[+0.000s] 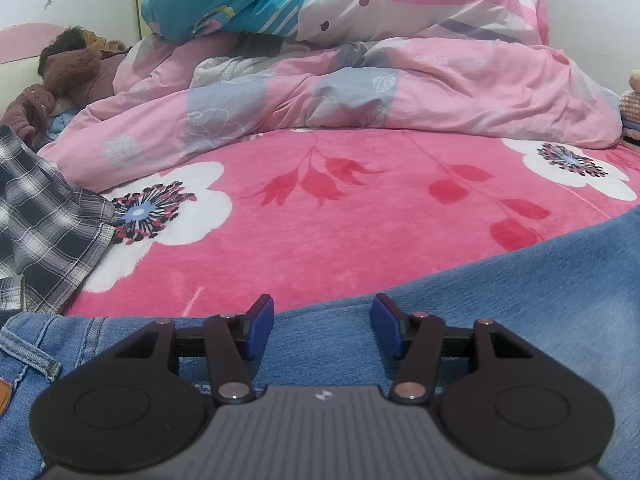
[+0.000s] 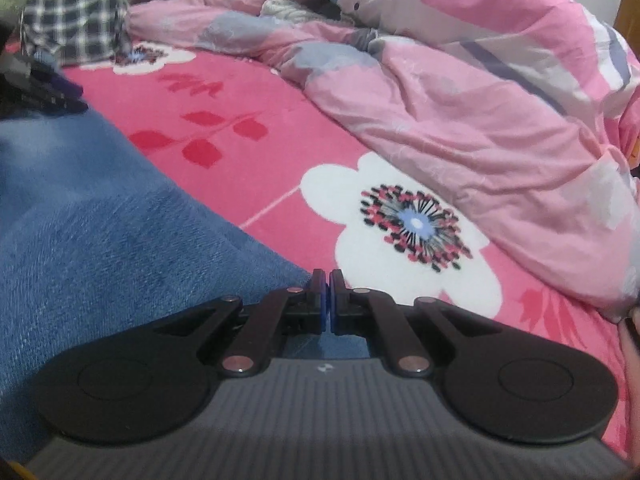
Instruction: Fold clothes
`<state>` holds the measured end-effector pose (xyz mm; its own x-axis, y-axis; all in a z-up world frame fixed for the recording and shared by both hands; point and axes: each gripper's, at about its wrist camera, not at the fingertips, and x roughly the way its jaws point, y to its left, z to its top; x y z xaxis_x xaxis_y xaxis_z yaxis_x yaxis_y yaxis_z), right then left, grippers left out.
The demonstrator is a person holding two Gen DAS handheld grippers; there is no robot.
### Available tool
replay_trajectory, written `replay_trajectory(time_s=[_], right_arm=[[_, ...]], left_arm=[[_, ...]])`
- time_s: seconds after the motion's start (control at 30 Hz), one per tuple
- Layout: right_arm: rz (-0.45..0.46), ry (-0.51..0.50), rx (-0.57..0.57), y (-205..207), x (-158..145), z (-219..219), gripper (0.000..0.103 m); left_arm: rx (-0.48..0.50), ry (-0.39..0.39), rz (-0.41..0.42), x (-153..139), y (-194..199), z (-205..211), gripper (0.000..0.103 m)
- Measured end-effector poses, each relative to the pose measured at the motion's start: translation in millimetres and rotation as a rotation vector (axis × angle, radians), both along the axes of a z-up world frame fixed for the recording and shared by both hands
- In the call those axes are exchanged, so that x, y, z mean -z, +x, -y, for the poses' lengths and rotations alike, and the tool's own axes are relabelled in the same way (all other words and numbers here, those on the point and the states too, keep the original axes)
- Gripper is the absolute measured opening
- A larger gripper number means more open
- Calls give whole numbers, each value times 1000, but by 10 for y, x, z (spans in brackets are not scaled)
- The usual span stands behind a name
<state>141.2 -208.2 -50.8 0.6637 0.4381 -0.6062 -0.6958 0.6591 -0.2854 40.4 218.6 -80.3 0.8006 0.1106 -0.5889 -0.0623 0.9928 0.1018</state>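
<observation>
Left wrist view: jeans (image 1: 540,320) look heavy, floppy denim; left gripper (image 1: 322,326), jaws apart and empty, should pinch the waistband (image 1: 28,350) at 9 o'clock. Right gripper (image 2: 329,300) has jaws together on nothing I can see.

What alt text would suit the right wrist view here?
The right gripper, jaws closed, sits at the edge of blue jeans spread on a pink flowered blanket. A rumpled pink quilt is heaped on the right, with a plaid shirt at far left.
</observation>
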Motion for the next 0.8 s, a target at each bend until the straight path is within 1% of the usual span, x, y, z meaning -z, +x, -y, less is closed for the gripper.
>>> replay_trajectory(time_s=[0.23, 0.4, 0.57, 0.63, 0.67, 0.7, 0.77, 0.8], right_arm=[[-23, 28, 10, 64, 153, 21, 0], [-63, 92, 51, 96, 275, 61, 0], [-67, 144, 70, 86, 302, 117, 2], [-66, 153, 72, 88, 266, 136, 5], [-64, 157, 77, 89, 242, 148, 13], [-57, 161, 93, 89, 203, 174, 29], [-38, 185, 125, 74, 115, 259, 42], [-36, 223, 141, 60, 55, 345, 44]], left_arm=[[0, 0, 0, 1, 5, -1, 57], [-1, 1, 0, 2, 7, 3, 57], [-6, 20, -4, 8, 8, 22, 58], [-10, 34, -4, 11, 9, 36, 60], [-13, 41, -5, 12, 9, 44, 61], [-14, 47, -4, 11, 10, 53, 61], [-16, 47, -5, 5, 11, 52, 62], [-17, 44, -5, 0, 10, 44, 62]])
